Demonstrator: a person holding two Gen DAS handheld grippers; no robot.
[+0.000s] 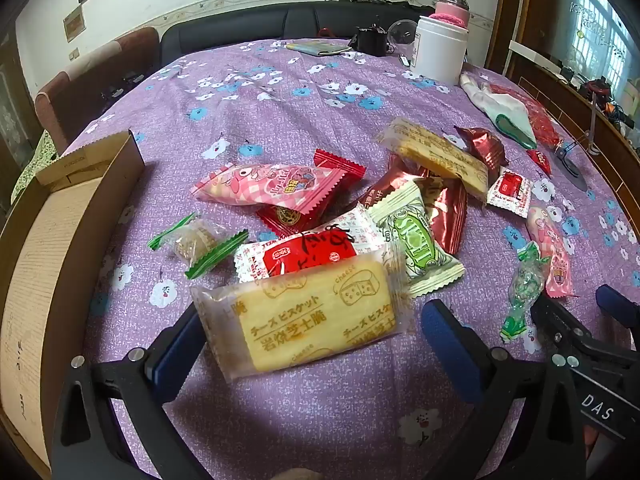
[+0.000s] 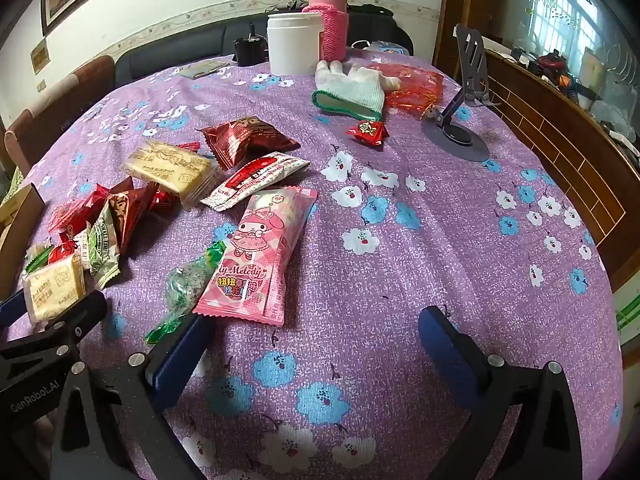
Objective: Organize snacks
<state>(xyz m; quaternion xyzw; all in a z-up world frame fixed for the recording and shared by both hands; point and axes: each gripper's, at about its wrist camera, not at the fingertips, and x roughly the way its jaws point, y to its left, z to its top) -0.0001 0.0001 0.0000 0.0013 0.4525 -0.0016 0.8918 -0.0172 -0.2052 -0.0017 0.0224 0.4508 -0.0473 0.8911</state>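
Several wrapped snacks lie in a loose pile on the purple flowered tablecloth. A yellow cheese biscuit pack lies between the fingers of my left gripper, which is open around it. An open cardboard box stands at the left. My right gripper is open and empty over bare cloth; its left finger is beside a green candy and a pink My Melody pack. The right gripper also shows in the left wrist view.
A white jar, a pink-sleeved flask, a knit glove, a red bag and a grey phone stand sit at the far side. A sofa and chairs stand beyond the table.
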